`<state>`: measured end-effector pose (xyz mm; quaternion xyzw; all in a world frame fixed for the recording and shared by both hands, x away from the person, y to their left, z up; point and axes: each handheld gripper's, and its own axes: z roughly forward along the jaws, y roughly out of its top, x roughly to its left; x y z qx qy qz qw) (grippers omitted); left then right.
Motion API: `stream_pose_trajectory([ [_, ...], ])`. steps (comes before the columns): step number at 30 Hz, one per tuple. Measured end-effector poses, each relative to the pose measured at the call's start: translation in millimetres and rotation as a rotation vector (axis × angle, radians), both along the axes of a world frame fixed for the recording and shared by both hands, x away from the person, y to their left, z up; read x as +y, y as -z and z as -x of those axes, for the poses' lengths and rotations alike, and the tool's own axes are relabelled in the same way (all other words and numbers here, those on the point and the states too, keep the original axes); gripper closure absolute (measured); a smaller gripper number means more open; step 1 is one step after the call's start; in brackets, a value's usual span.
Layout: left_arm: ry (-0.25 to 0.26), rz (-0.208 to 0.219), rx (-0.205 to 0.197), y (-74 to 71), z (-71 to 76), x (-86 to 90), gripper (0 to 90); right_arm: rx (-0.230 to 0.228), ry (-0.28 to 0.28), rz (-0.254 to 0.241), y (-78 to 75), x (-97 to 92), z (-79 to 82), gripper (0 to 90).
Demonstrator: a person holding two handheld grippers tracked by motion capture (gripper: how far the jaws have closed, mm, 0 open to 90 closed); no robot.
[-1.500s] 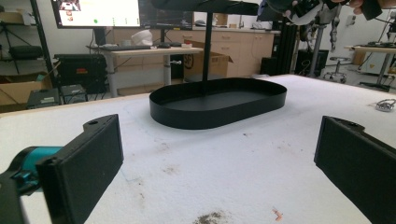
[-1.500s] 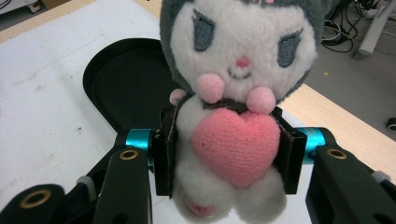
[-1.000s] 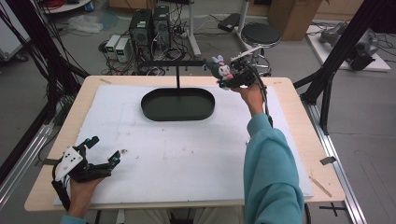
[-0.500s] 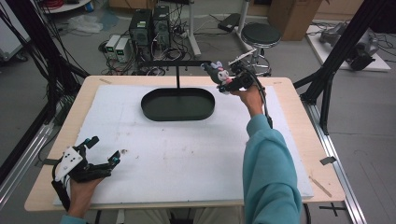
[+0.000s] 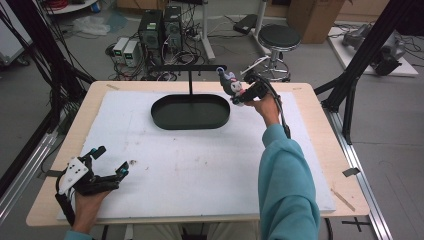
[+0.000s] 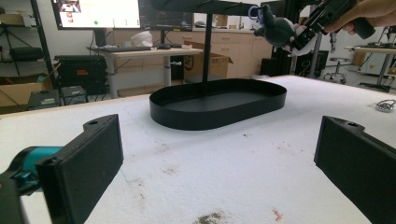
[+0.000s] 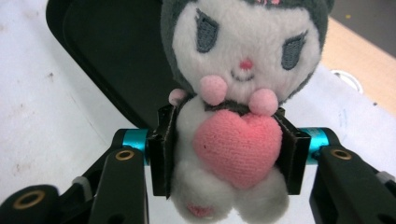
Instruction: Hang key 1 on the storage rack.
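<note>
Right gripper [image 5: 239, 93]: held up by the person's right hand at the far side of the worktop; its black jaws are clenched on the body of a small plush toy, one pad pressing each flank.
Plush toy [image 7: 238, 116]: a soft white doll with a dark grey hood, pink cheeks and a pink fabric heart on its belly. It sits upright between the right jaws, its head rising above the pads and its feet hanging below them. In the high view the plush toy [image 5: 230, 82] hangs in the air just beyond the jaw tips, beside the end of the stand's crossbar.
Stand [image 5: 190, 70]: a thin black metal post with a level bar on top, rising from the tray's far side.
Tray [image 5: 162, 116]: a shallow black oval metal dish, below and to the left of the right jaws, well ahead of the left jaws.
Left gripper [image 5: 107, 162]: resting low on the near left corner, held by the left hand; its jaws stand released and wide apart, with bare worktop between them.
Worktop [image 5: 200, 165]: a white foam sheet on a pale wooden board, marked with small stains.
Small metal ring [image 6: 385, 105]: lies on the white sheet, off to the right of the left jaws.
</note>
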<state>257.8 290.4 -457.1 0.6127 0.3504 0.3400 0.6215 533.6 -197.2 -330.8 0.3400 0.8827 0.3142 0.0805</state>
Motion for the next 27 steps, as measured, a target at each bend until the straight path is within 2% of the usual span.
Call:
stream_pose_trajectory([
  [2,0.0,-0.001,-0.001,0.0,0.0,-0.1,1.7,0.017,-0.007,-0.004,3.0,2.1,0.1,49.6],
  [7,0.001,-0.002,0.0,0.0,0.0,0.1,1.7,0.012,-0.03,0.015,5.3,10.0,-0.8,46.4],
  [12,0.002,-0.001,0.0,0.0,0.0,0.2,1.7,0.008,-0.024,0.006,7.2,15.3,-0.4,34.2],
  [13,0.001,-0.001,0.0,0.0,0.0,0.2,1.7,0.002,-0.026,-0.006,7.6,15.4,-0.5,29.4],
  [16,0.001,-0.001,-0.001,0.0,0.1,0.0,1.7,0.006,-0.062,-0.048,6.5,15.6,0.5,24.7],
  [18,0.001,-0.003,-0.001,0.0,0.1,0.1,1.7,-0.003,-0.083,-0.051,5.6,16.1,1.1,20.2],
  [20,0.001,-0.002,-0.001,0.0,0.1,-0.2,1.7,0.002,-0.098,-0.093,3.8,16.2,2.6,13.9],
  [27,0.0,-0.001,-0.004,0.1,0.3,-0.3,1.7,-0.05,-0.111,-0.213,-9.9,4.9,9.8,12.8],
])
